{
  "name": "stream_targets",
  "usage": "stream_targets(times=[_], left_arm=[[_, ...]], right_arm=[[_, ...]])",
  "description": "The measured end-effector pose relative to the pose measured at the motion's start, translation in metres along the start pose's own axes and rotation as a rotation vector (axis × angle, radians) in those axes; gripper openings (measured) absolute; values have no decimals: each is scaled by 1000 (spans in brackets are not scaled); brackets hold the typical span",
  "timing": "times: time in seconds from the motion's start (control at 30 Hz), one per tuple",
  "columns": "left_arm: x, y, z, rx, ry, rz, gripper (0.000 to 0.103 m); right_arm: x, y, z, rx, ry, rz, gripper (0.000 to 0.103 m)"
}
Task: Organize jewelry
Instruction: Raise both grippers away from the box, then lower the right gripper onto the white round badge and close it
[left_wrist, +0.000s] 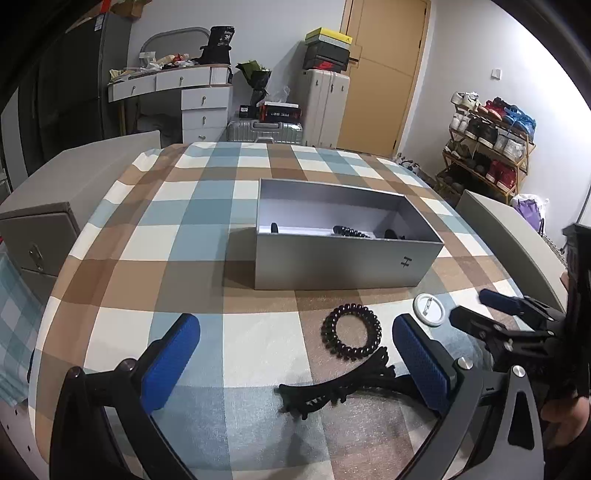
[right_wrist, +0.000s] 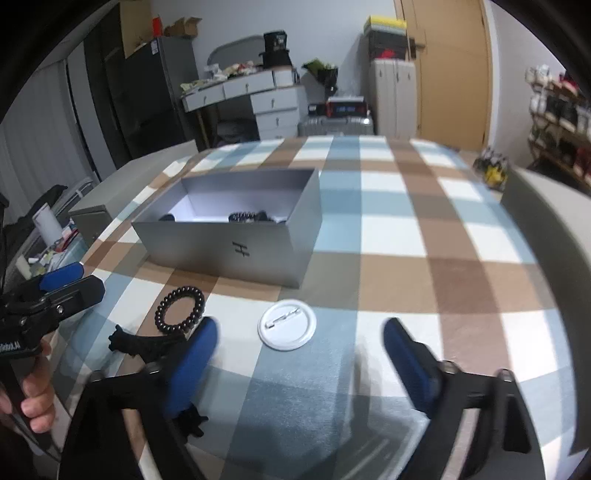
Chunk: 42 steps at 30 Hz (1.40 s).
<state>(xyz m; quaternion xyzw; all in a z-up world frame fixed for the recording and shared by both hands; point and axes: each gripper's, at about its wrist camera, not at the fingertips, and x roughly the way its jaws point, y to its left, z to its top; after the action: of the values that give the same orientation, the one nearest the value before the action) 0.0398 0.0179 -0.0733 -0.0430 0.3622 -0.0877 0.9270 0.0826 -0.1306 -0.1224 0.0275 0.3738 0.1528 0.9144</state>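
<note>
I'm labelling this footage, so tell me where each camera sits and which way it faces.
Left wrist: on the left hand-held gripper, looking down-forward over its blue pads at the claw clip, bead bracelet and grey box; the right hand-held gripper shows at right.
Right wrist: on the right hand-held gripper, facing the white badge; a hand shows at left.
Shared: box, bracelet, clip, badge.
</note>
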Motion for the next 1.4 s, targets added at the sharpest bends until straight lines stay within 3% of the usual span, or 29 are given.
stream_targets(times=[0.1, 0.47, 0.67, 0.77, 0.93, 1.4], left_arm=[[0, -1, -1, 2, 19, -22, 101], [9, 3, -3, -11, 48, -40, 101], [12, 6, -5, -23, 65, -44, 101], [12, 7, -5, -26, 64, -41, 101], [14, 8, -7, -28, 80, -41, 101], [13, 6, -6, -18, 87, -33, 101]], right_arm=[[8, -3, 1, 15, 30, 8, 67], [26, 10, 5, -63, 93, -14, 67], [31, 19, 6, -124, 105, -67, 66], [33, 25, 4, -172, 109, -110, 60], [31, 30, 3, -202, 107, -90, 40], [20, 15, 2, -107, 74, -41, 40]])
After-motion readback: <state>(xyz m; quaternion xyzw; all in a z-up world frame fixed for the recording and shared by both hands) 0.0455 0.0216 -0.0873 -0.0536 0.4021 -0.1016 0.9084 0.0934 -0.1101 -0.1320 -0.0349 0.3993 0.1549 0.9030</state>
